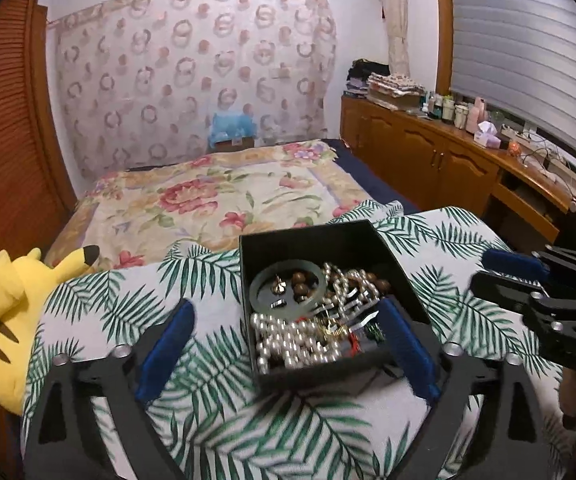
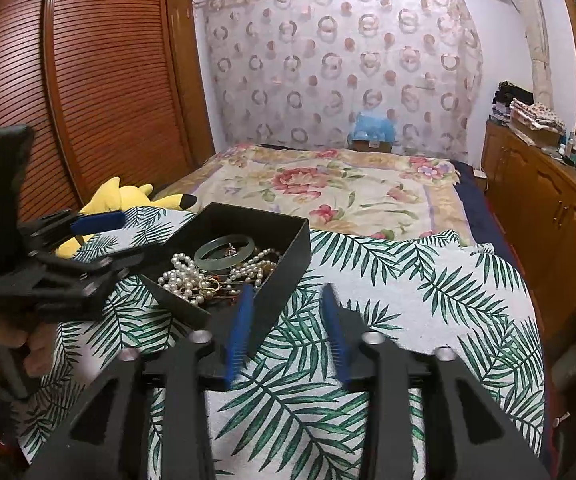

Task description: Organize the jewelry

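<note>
A black open box (image 1: 319, 372) (image 2: 284, 276) sits on a palm-leaf cloth. It holds a pale green bangle (image 1: 288, 286) (image 2: 226, 254), pearl strands (image 1: 288, 340) (image 2: 186, 276), brown beads (image 1: 299, 284) and small gold pieces. My left gripper (image 1: 288, 312) is open, its blue fingers (image 1: 168, 348) wide on either side of the box front; the right finger reaches inside the box's right corner. My right gripper (image 2: 288, 292) is open and empty, just right of the box, its left finger (image 2: 240, 328) against the box's near corner.
A yellow plush toy (image 1: 12, 320) (image 2: 128, 200) lies at the cloth's left edge. A floral bedspread (image 1: 224, 192) stretches behind. A wooden cabinet (image 1: 447, 160) with bottles runs along the right. A slatted wardrobe (image 2: 88, 80) stands on the left.
</note>
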`<state>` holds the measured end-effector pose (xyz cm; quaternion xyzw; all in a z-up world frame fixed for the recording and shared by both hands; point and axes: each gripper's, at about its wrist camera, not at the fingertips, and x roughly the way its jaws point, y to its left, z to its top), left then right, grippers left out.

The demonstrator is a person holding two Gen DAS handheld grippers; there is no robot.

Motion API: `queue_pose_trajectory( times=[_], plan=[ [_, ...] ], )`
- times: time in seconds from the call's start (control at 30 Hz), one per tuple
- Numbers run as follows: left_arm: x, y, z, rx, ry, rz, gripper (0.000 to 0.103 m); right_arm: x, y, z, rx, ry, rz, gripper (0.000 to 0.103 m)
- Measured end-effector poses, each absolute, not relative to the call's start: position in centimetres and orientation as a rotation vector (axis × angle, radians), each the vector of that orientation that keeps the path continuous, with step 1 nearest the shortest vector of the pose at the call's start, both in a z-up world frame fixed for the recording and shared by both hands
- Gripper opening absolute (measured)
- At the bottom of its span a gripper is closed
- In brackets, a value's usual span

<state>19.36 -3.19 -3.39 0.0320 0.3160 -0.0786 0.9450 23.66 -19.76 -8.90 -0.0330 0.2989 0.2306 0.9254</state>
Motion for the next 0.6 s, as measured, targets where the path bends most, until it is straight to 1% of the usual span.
queue_pose_trajectory(
  times=[0.03, 0.07, 0.13, 0.17, 0.2, 0.23, 0.33, 0.43, 0.6],
  plan=[
    [18.9, -3.1, -3.3, 0.064, 0.640, -0.157, 0.095, 23.5, -19.6, -8.9, -0.069, 0.610, 0.469, 0.053],
    [18.3, -3.0, -3.3, 0.061, 0.638, -0.155, 0.095, 23.4, -19.4, -8.9, -0.069, 0.609, 0.462, 0.055],
    [17.5, -2.8, -3.3, 0.055, 0.641, -0.152, 0.095, 23.2, -19.2, -9.0, -0.067, 0.607, 0.446, 0.069],
    [16.9, -2.8, -3.3, 0.053, 0.645, -0.154, 0.095, 23.0, -19.2, -9.0, -0.064, 0.603, 0.438, 0.073],
    [16.6, -2.8, -3.2, 0.051, 0.645, -0.156, 0.095, 23.0, -19.2, -9.0, -0.062, 0.599, 0.430, 0.081],
    [16.3, -2.7, -3.1, 0.049, 0.643, -0.156, 0.095, 22.8, -19.2, -9.0, -0.059, 0.595, 0.420, 0.087],
    [15.4, -2.4, -3.0, 0.040, 0.650, -0.130, 0.095, 22.2, -19.2, -8.7, -0.050, 0.579, 0.398, 0.095],
    [14.3, -2.0, -2.8, 0.028, 0.649, -0.112, 0.095, 21.4, -19.2, -8.3, -0.048, 0.562, 0.380, 0.100],
    [12.5, -1.6, -2.0, 0.011, 0.625, -0.108, 0.095, 19.5, -19.1, -7.4, -0.029, 0.533, 0.357, 0.100]
  ],
)
